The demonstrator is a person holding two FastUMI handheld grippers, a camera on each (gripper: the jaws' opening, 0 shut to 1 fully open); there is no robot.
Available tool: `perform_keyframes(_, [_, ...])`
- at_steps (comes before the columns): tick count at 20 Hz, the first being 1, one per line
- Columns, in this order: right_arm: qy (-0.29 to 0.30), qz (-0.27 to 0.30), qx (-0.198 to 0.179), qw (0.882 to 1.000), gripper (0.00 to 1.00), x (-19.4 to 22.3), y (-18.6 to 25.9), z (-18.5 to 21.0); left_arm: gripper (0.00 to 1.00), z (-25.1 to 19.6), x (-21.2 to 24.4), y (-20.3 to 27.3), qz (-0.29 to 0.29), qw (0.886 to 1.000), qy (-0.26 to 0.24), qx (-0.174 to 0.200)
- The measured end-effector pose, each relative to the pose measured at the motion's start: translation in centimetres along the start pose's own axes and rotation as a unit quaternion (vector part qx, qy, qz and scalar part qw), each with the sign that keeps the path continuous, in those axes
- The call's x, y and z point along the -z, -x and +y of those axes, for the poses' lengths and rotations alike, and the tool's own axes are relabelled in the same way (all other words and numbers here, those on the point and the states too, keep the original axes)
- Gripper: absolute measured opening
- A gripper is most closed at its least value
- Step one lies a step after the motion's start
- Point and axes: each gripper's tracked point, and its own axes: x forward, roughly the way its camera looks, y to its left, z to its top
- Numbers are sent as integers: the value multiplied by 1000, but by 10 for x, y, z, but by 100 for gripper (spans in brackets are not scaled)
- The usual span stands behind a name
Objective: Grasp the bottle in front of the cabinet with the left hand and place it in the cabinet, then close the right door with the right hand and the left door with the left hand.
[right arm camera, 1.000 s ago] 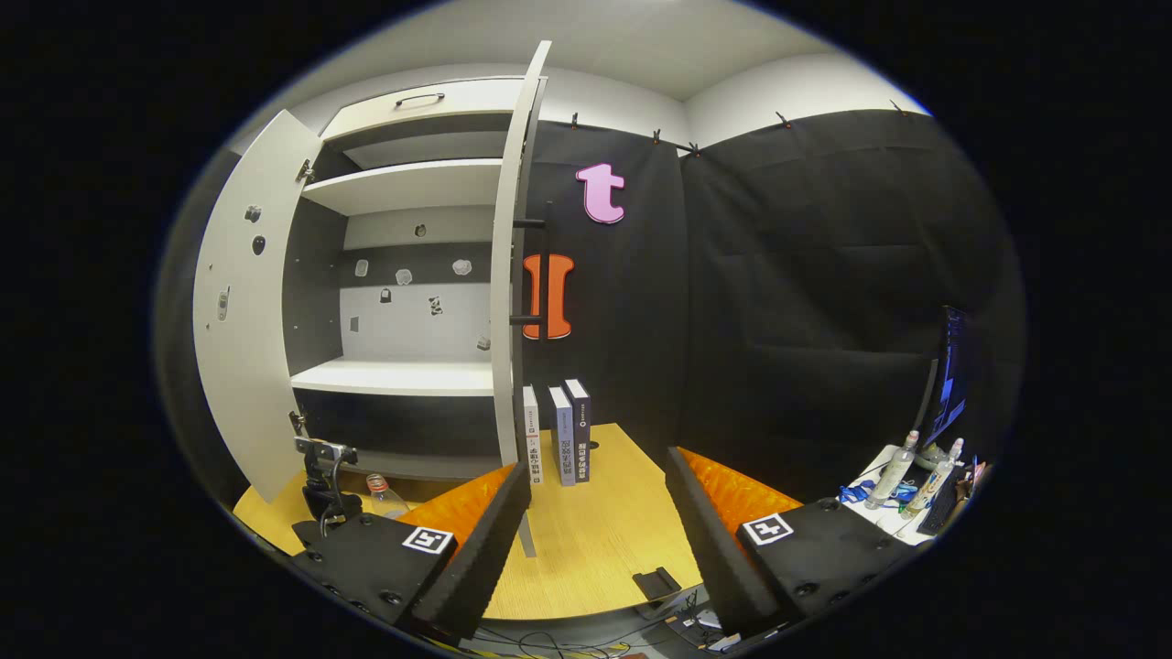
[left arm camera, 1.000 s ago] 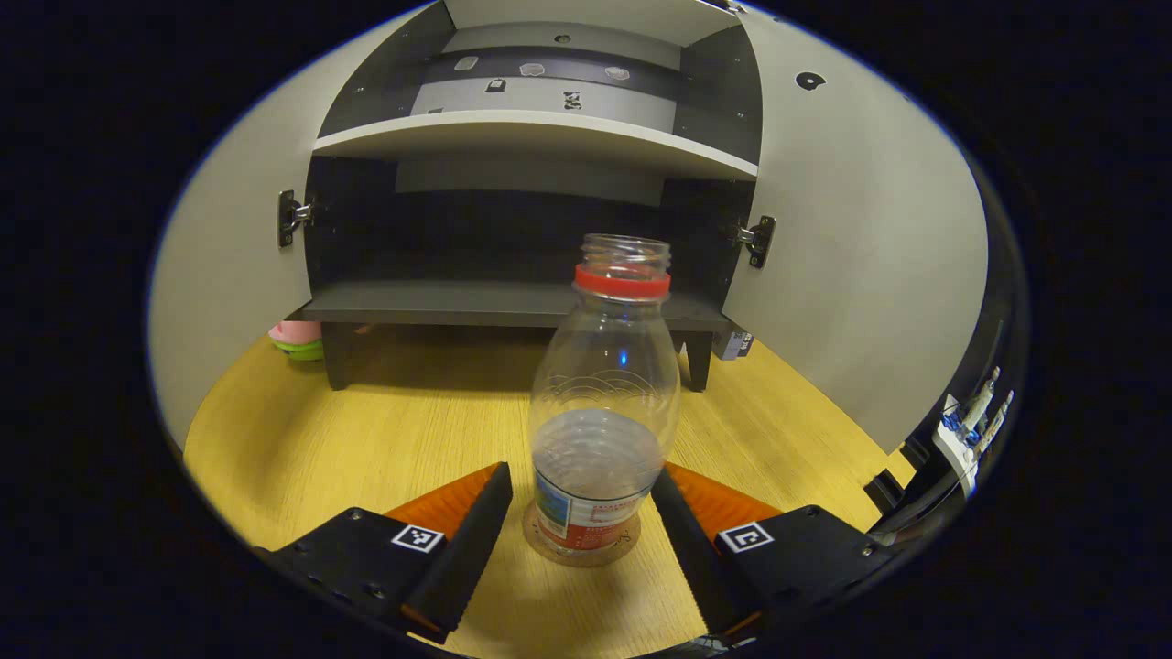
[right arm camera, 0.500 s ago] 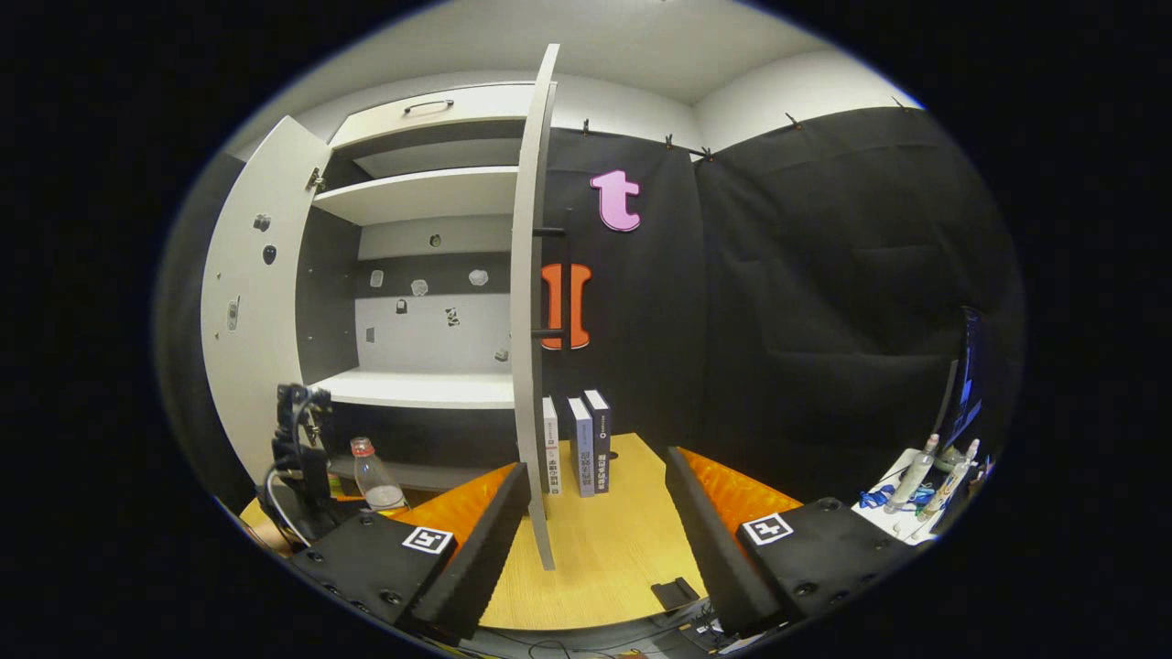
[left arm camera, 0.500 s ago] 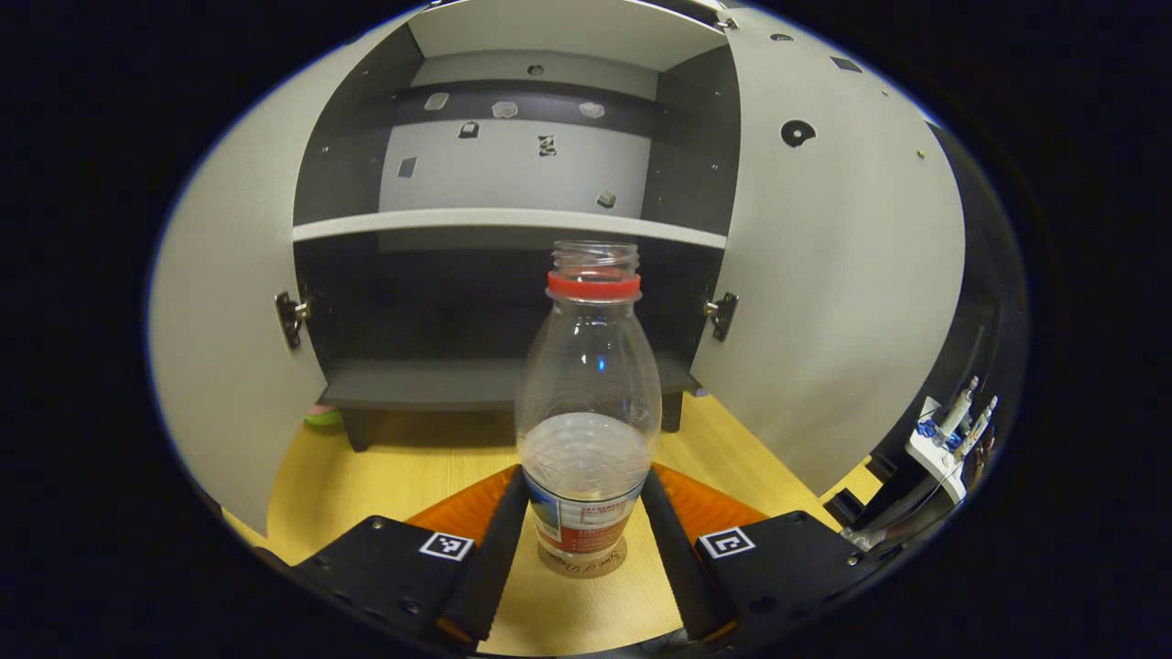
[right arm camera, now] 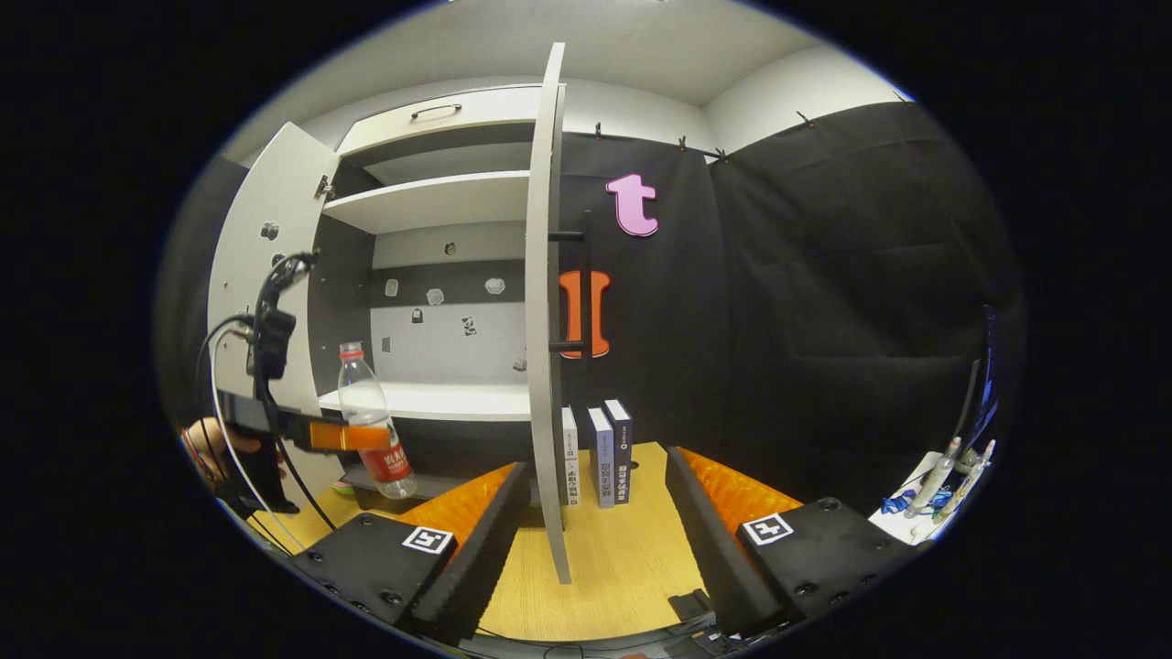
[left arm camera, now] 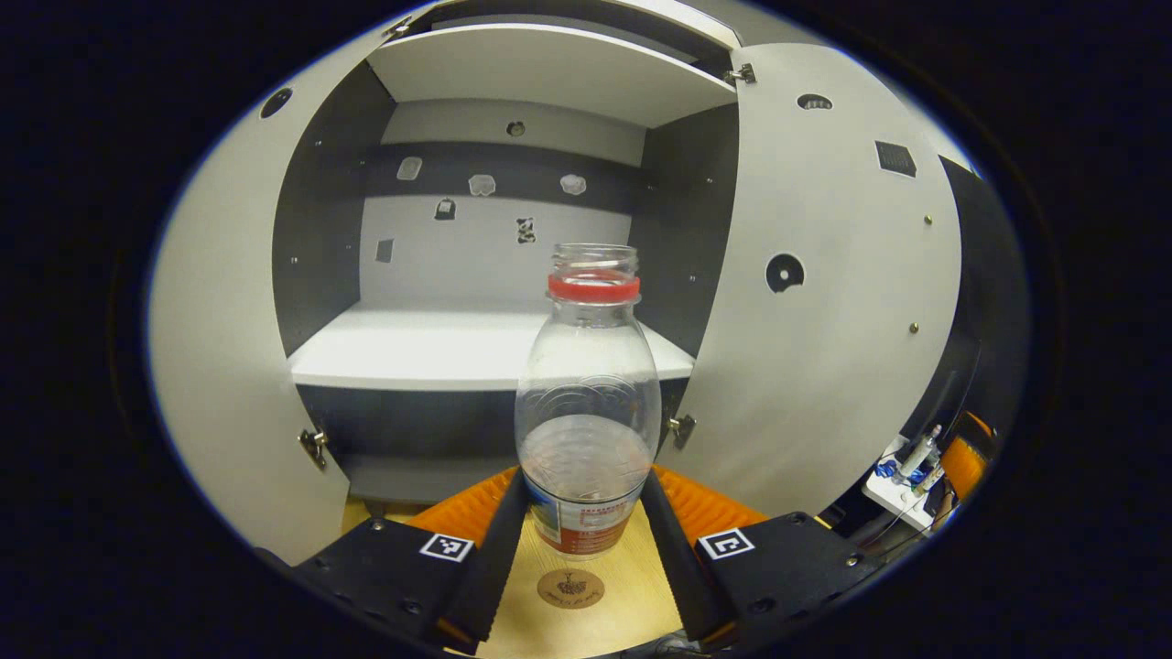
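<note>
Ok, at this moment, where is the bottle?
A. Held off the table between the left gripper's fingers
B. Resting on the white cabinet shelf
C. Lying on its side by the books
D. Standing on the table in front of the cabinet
A: the left gripper is shut on the bottle, whose base hangs above the table, short of the white shelf.

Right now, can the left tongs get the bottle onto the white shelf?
Probably yes. The left tongs grip the bottle low on its body, lifted off the table, facing the white shelf. Both doors stand open and nothing sits on the shelf's front.
</note>
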Motion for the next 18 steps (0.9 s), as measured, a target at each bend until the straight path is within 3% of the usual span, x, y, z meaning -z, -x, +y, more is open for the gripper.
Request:
perform_keyframes(4, [-13,4,10,1000,100,3,-1,-14,75,14,-56,-17,-25,999,-14,-24])
perform_keyframes(8, [-23,4,18,1000,99,-1,-5,-24,75,12,-100,-37,-40,999,-10,-13])
perform_keyframes(18, [-33,6,49,998,98,-2,-14,-52,75,28,-134,-115,-16,999,-44,-18])
